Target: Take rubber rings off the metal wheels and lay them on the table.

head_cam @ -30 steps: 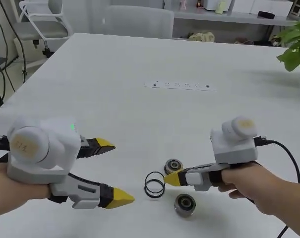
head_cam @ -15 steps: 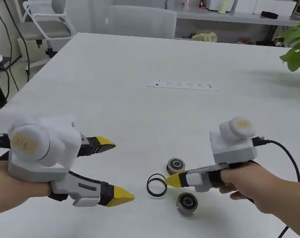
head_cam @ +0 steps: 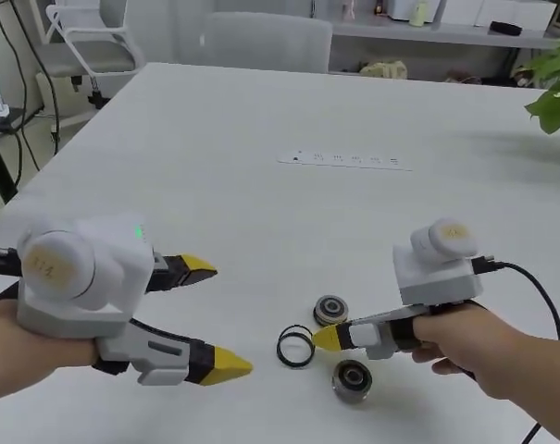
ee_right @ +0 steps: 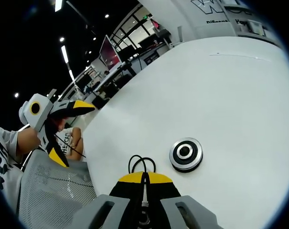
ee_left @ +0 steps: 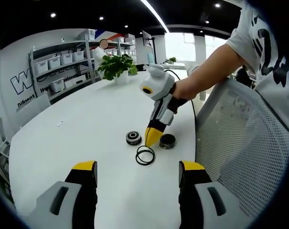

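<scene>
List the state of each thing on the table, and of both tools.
Left tool: open, empty.
Right tool: shut, tips at the rings' edge; grip unclear.
Rubber rings: two, overlapping, flat on the table.
Far wheel: lying flat, beside the right tool's tips.
Near wheel: lying flat.

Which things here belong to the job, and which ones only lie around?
Job: rubber rings, far metal wheel, near metal wheel, right claw, left claw.
Lying about: power strip, plant, chair.
</scene>
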A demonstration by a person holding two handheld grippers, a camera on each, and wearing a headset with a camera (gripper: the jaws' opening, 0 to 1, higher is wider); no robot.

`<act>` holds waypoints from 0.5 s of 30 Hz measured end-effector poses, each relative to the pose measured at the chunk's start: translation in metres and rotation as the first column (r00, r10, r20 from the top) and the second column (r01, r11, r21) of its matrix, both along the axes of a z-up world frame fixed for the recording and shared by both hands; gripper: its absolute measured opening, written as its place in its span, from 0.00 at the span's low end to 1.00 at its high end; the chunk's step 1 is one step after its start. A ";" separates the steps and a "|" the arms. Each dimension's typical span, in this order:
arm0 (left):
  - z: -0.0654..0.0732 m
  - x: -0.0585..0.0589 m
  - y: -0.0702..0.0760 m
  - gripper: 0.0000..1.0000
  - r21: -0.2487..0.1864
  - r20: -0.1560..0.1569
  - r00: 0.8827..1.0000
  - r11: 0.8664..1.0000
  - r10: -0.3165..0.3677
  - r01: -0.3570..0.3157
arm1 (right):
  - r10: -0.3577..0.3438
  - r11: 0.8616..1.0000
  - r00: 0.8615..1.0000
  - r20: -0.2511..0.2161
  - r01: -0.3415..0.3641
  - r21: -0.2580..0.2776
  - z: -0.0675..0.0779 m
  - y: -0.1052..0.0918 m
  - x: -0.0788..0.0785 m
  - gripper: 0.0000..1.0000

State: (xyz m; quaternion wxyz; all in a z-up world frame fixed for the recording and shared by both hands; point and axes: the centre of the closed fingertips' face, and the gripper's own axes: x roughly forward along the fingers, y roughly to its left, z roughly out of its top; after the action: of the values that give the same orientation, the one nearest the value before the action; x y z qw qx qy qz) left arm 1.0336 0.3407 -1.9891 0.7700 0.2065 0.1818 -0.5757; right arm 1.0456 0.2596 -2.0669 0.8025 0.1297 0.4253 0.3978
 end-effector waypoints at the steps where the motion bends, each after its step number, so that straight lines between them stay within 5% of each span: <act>1: 0.000 0.000 0.000 0.67 0.002 0.000 1.000 1.000 0.000 0.000 | 0.001 1.000 1.000 -0.001 -0.001 0.000 0.000 0.000 0.000 0.00; 15: -0.002 0.001 0.000 0.67 0.010 -0.004 1.000 1.000 0.001 -0.001 | -0.006 1.000 1.000 -0.007 0.006 -0.001 -0.003 -0.001 0.002 0.00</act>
State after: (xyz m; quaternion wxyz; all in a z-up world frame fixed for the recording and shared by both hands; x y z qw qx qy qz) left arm 1.0350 0.3412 -1.9906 0.7689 0.2089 0.1864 -0.5749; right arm 1.0478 0.2590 -2.0695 0.8022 0.1319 0.4282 0.3947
